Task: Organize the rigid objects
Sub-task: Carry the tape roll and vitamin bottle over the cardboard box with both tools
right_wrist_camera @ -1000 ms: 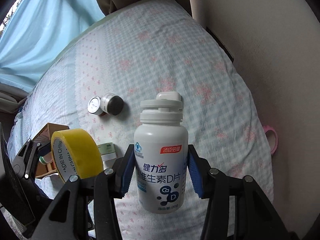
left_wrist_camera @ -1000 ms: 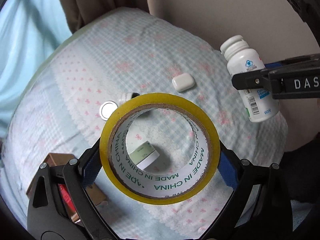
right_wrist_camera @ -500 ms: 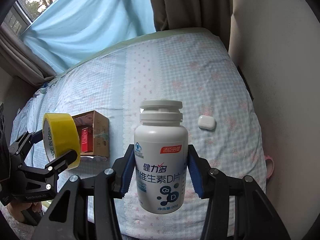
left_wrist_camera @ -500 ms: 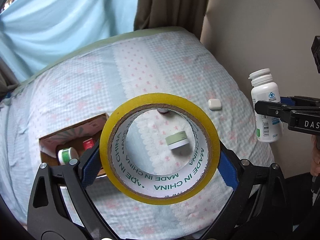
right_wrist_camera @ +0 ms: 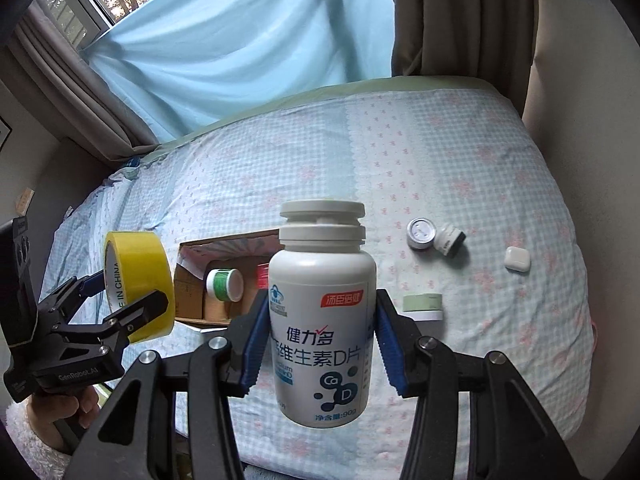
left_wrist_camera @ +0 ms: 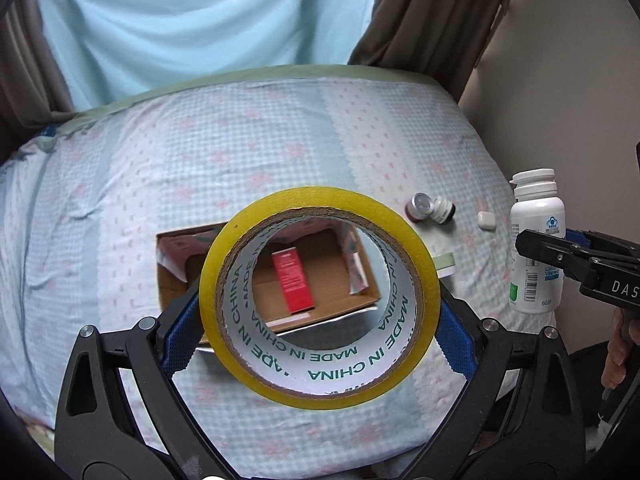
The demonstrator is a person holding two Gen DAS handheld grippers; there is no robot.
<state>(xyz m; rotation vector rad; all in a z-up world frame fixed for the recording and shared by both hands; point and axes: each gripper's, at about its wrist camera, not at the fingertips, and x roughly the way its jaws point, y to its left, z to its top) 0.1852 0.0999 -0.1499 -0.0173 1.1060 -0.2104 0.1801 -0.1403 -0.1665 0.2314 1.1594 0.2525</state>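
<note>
Tape roll (left_wrist_camera: 316,390) in the left jaws, white bottle (right_wrist_camera: 322,312) (upright) in the right jaws, above a cardboard box (left_wrist_camera: 320,312).

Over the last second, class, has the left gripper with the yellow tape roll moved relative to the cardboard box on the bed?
Yes. The left gripper has carried the yellow tape roll from beside the cardboard box to above it; the opening now shows through the roll.

"MADE IN CHINA" inside tape roll (left_wrist_camera: 318,364)
</note>
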